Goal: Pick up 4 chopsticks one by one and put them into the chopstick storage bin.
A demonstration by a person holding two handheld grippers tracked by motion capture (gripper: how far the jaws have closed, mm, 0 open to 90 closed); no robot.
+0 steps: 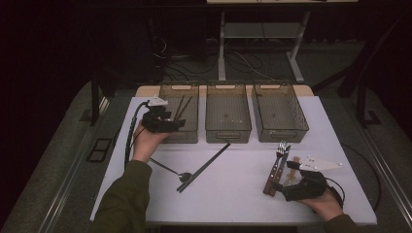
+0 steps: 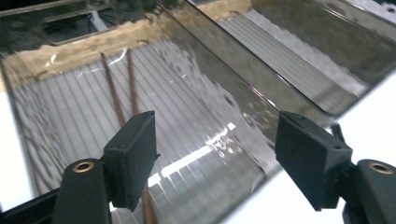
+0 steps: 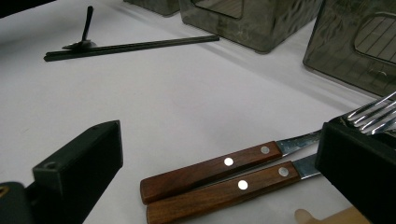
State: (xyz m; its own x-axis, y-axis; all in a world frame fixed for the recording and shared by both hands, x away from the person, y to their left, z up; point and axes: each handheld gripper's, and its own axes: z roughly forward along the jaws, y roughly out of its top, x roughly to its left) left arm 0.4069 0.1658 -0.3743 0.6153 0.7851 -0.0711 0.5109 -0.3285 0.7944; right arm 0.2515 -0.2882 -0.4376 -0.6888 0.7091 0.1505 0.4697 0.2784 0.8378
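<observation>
hovering left tool over brown chopsticks

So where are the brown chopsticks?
In the high view, the brown chopsticks lie inside the leftmost bin, just beyond the left hand-held gripper.

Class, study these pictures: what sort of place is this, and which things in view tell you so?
Probably a lab or test workspace, not a kitchen. A white table holds three matching clear bins for sorting cutlery, a person works with handheld grippers, such as the left gripper, and cables trail across the dark floor behind.
</observation>
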